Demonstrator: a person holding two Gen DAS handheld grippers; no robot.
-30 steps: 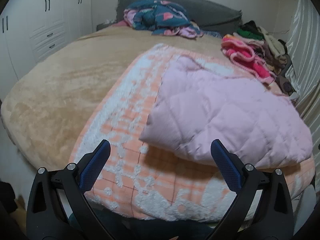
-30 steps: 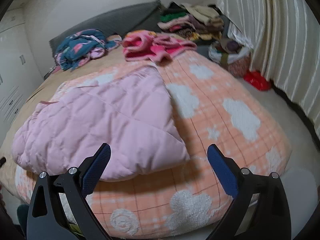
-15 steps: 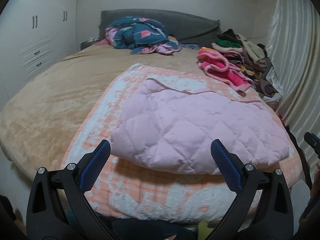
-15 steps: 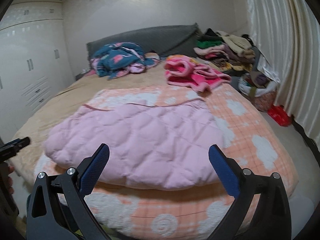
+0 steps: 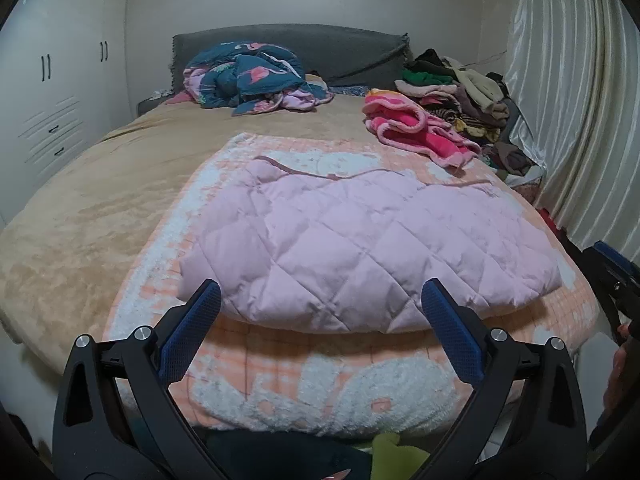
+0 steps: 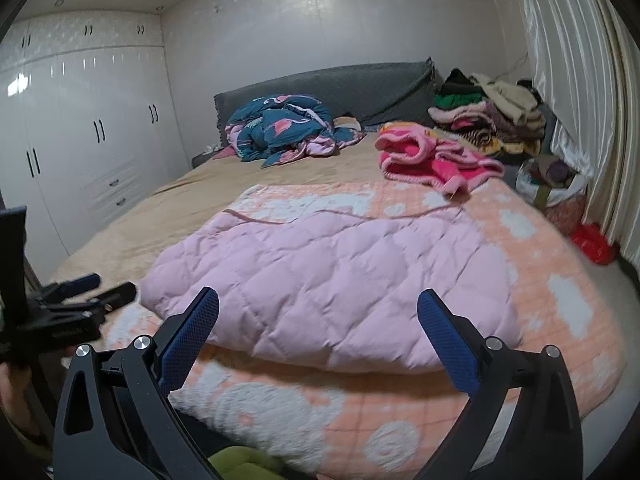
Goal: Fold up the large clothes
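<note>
A folded pink quilted garment (image 5: pixel 360 248) lies flat on an orange-and-white fleece blanket (image 5: pixel 320 392) at the foot of the bed; it also shows in the right wrist view (image 6: pixel 332 280). My left gripper (image 5: pixel 320 328) is open and empty, held back from the garment's near edge. My right gripper (image 6: pixel 320 332) is open and empty, also short of the near edge. Each gripper shows at the edge of the other's view: the right gripper (image 5: pixel 616 276) and the left gripper (image 6: pixel 80 292).
A tan bedspread (image 5: pixel 100 200) covers the bed. A blue flamingo-print bundle (image 5: pixel 248 76) lies by the grey headboard (image 5: pixel 320 48). A pink fleece garment (image 5: pixel 416 132) and a clothes pile (image 5: pixel 460 92) sit far right. White wardrobes (image 6: pixel 80 140) left, curtains (image 5: pixel 580 120) right.
Both grippers have drawn back and levelled out, turning toward the headboard. The pink garment now lies farther ahead and centred. Both stay open and empty.
</note>
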